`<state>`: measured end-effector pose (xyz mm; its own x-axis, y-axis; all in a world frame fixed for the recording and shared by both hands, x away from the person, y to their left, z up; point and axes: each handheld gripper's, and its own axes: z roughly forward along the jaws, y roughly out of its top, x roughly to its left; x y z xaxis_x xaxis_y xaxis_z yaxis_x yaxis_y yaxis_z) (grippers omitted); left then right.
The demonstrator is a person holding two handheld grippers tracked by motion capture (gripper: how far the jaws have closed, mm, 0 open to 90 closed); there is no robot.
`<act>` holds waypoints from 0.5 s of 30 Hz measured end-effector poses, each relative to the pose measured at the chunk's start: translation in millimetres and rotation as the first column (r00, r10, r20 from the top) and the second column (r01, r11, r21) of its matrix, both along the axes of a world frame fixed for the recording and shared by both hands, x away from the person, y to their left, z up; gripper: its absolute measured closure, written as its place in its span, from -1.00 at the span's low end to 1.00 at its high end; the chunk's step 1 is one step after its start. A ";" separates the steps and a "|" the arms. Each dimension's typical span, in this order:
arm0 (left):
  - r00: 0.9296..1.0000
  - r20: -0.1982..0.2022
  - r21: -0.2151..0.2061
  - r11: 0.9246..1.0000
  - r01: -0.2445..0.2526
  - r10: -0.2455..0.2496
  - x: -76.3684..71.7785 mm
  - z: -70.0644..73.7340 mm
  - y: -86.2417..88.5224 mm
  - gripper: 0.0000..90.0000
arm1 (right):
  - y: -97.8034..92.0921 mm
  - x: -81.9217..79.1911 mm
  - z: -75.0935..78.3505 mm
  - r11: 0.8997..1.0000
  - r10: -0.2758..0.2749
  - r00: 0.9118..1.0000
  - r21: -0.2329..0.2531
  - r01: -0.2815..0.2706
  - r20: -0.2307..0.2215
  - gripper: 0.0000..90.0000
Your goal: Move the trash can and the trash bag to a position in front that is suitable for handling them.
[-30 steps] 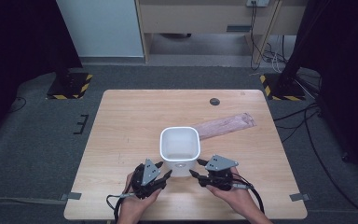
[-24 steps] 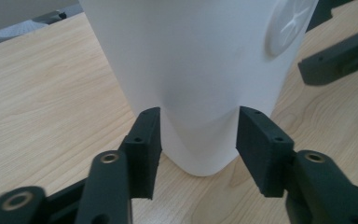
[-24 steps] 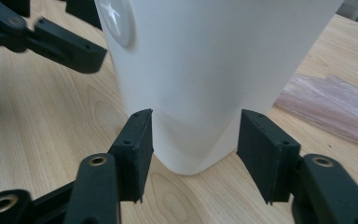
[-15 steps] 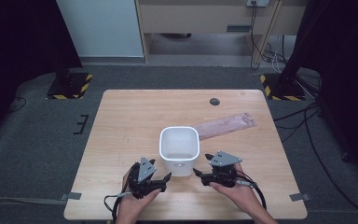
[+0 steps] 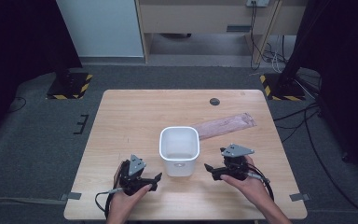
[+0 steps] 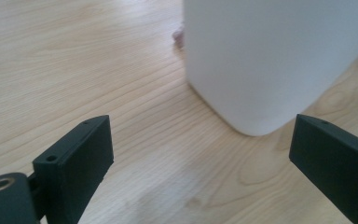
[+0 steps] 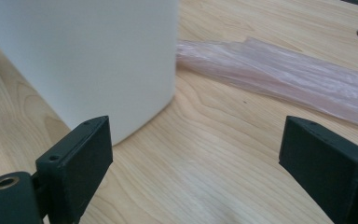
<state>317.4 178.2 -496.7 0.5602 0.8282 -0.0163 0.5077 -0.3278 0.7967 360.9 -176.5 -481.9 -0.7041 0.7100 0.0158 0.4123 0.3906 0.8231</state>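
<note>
Two grippers flank a white bin [image 5: 179, 150] that stands upright on the table [image 5: 130, 116], a little toward the person's side of its middle. The left gripper [image 5: 153, 179] lies just off the bin's near left corner, its jaws spread wide with nothing between them but bare wood; in the left gripper view the bin [image 6: 279, 60] rises ahead and to the right, its rounded bottom corner sitting between the two jaw tips but farther off, not touched by either. The right gripper [image 5: 210, 169] rests just beside the bin's near right corner, its jaws likewise wide apart and empty; in the right gripper view the bin's wall [image 7: 81, 56] stands ahead on the left, beyond the left jaw, apart from it. Behind the bin a pinkish plastic bag [image 5: 224, 125] lies flat, one end meeting the bin's far right side and the rest stretching away toward the table's right far part; the right gripper view shows the same bag [image 7: 289, 79] running off across the wood. A small dark round disc [image 5: 214, 101] sits near the far edge. Both hands come in from the bottom of the high view, the left hand [image 5: 126, 198] and the right hand [image 5: 247, 179] each wrapped around its gripper low over the table, jaws angled inward toward the bin.
</note>
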 end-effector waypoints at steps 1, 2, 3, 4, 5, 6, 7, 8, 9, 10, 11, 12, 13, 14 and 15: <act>1.000 0.000 0.000 1.000 0.000 0.000 0.0 0.0 0.0 -0.88 | -3.9 2.4 0.4 1.000 -0.003 1.000 -0.002 0.003 -0.001 -0.81; 1.000 -0.003 0.003 1.000 -0.008 0.008 2.8 -2.1 1.8 -0.88 | -7.4 4.9 0.7 1.000 -0.010 1.000 0.000 0.010 -0.004 -0.82; 1.000 -0.011 0.014 1.000 -0.020 0.020 8.1 -5.4 6.4 -0.88 | -11.3 7.6 0.9 1.000 -0.013 1.000 -0.004 0.013 -0.006 -0.84; 1.000 -0.010 0.014 1.000 -0.025 0.025 10.4 -6.7 8.4 -0.88 | -14.9 10.3 0.9 1.000 -0.014 1.000 -0.003 0.014 -0.006 -0.86; 1.000 -0.011 0.026 0.999 -0.028 0.028 12.9 -7.5 10.1 -0.88 | -18.4 12.8 0.9 1.000 -0.018 1.000 -0.004 0.018 -0.009 -0.86; 0.999 -0.012 0.031 0.999 -0.032 0.032 15.6 -8.2 11.9 -0.88 | -21.8 15.3 1.2 1.000 -0.026 1.000 0.000 0.026 -0.011 -0.86; 0.999 -0.014 0.026 0.999 -0.038 0.038 18.4 -8.7 13.7 -0.88 | -25.3 18.0 1.1 0.999 -0.034 0.999 0.003 0.034 -0.011 -0.86; 0.999 -0.011 0.026 0.999 -0.043 0.044 21.3 -9.1 15.3 -0.88 | -28.8 20.7 1.1 0.999 -0.043 0.999 0.009 0.043 -0.011 -0.86; 0.999 -0.006 0.032 0.998 -0.047 0.047 24.2 -9.4 16.1 -0.88 | -32.0 23.3 1.1 0.998 -0.053 0.998 0.017 0.054 -0.012 -0.86; 0.999 -0.006 0.032 0.998 -0.047 0.047 24.2 -9.4 16.1 -0.88 | -32.0 23.3 1.1 0.998 -0.053 0.998 0.017 0.054 -0.012 -0.86; 0.999 -0.005 0.042 0.998 -0.047 0.047 28.2 -10.2 16.6 -0.88 | -34.9 26.1 0.6 0.998 -0.065 0.998 0.021 0.065 -0.012 -0.86; 0.999 -0.008 0.060 0.997 -0.044 0.045 34.7 -11.9 17.5 -0.88 | -39.4 31.5 0.6 0.997 -0.078 0.997 -0.002 0.078 -0.015 -0.86; 0.999 -0.008 0.060 0.997 -0.048 0.048 38.4 -12.9 18.5 -0.88 | -41.8 34.5 0.9 0.996 -0.086 0.996 -0.006 0.086 -0.015 -0.86; 0.998 -0.010 0.058 0.997 -0.054 0.054 42.0 -14.1 19.4 -0.88 | -44.0 37.5 1.3 0.995 -0.095 0.995 -0.006 0.095 -0.014 -0.85; 0.998 -0.012 0.061 0.997 -0.057 0.058 45.2 -15.1 20.1 -0.88 | -46.2 40.7 2.2 0.995 -0.103 0.995 -0.001 0.103 -0.017 -0.85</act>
<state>362.6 198.3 -511.8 0.5114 0.8589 0.0270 0.5384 -0.3446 0.7690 401.6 -222.7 -479.7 -0.6269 0.7786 0.0266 0.4641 0.3458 0.8155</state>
